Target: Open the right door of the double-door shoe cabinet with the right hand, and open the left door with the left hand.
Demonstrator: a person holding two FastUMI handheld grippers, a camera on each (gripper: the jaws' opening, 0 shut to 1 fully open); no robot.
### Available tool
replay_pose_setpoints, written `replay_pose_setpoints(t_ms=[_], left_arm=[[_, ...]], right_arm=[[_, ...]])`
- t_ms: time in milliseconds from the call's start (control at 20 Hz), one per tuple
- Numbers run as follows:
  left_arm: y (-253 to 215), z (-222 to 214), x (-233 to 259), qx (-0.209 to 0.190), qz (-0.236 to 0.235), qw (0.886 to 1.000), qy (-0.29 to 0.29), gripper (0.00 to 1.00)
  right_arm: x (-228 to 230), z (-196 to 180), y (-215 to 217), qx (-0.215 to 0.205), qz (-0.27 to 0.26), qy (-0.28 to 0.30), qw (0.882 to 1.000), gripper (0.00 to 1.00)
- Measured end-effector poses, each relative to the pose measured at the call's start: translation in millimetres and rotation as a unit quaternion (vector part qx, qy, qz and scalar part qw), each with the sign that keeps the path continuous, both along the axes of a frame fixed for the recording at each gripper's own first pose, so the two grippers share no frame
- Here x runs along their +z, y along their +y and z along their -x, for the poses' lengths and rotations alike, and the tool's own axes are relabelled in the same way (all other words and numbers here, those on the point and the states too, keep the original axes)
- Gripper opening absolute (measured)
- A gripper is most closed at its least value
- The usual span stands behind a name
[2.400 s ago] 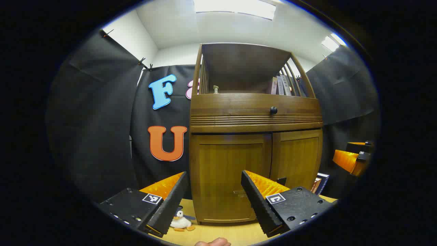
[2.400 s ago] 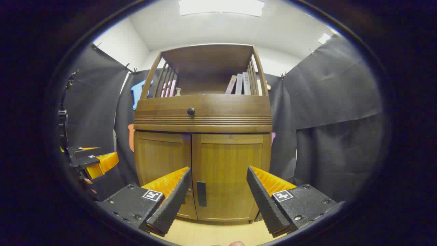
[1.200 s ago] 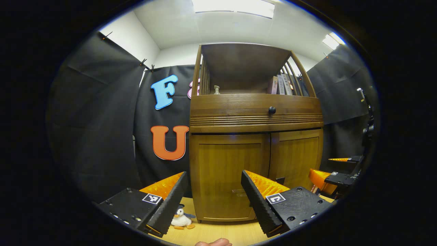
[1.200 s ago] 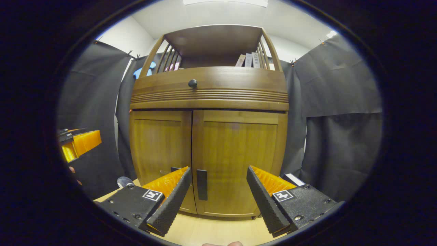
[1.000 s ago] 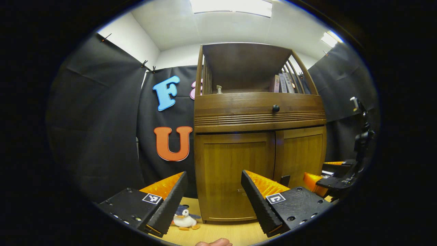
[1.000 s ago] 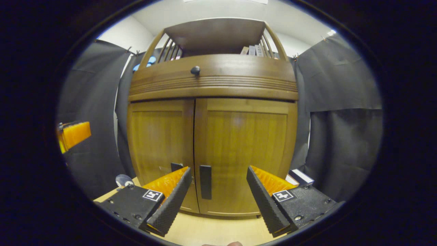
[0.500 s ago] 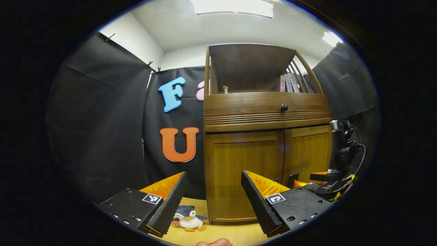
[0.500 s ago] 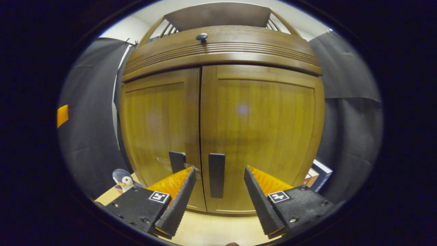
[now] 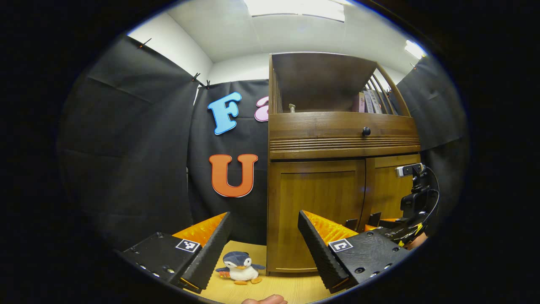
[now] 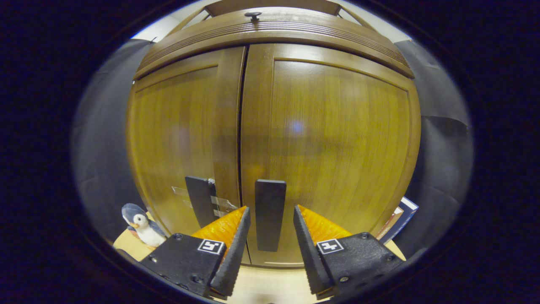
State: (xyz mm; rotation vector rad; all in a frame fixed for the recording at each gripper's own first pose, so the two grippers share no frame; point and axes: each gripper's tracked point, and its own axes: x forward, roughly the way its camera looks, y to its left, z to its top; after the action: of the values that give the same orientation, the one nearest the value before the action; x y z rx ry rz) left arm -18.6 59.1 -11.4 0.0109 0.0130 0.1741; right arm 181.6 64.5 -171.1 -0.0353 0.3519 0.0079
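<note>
Our left gripper (image 9: 263,249) hangs back with fingers spread wide, the left door (image 9: 314,215) ahead between them, both doors shut; we judge it waits its turn. A toy penguin (image 9: 240,267) sits by the cabinet's (image 9: 341,126) left foot. Our right gripper (image 10: 270,249) has its fingers parted either side of the right door's handle (image 10: 270,213), not yet pressing, ready, we think, to close and pull.

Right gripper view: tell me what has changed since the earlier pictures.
The right tongs moved in close to the brown wooden double-door shoe cabinet and narrowed; the right door's dark vertical handle now stands between the fingers, not yet clamped. Both doors stayed shut. The left tongs stayed open and back.
</note>
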Motion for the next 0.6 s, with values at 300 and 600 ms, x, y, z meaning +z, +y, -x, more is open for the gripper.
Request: replay_pose_setpoints(t_ms=[300, 600], left_arm=[[3, 5, -3, 0.004, -0.004, 1.0, 0.004, 0.94], [3, 10, -4, 0.005, -0.006, 1.0, 0.005, 0.95]], right_arm=[[-5, -14, 0, -0.011, -0.02, 0.003, 1.0, 0.45], [-8, -15, 2, -0.019, -0.052, 0.007, 0.998, 0.37]])
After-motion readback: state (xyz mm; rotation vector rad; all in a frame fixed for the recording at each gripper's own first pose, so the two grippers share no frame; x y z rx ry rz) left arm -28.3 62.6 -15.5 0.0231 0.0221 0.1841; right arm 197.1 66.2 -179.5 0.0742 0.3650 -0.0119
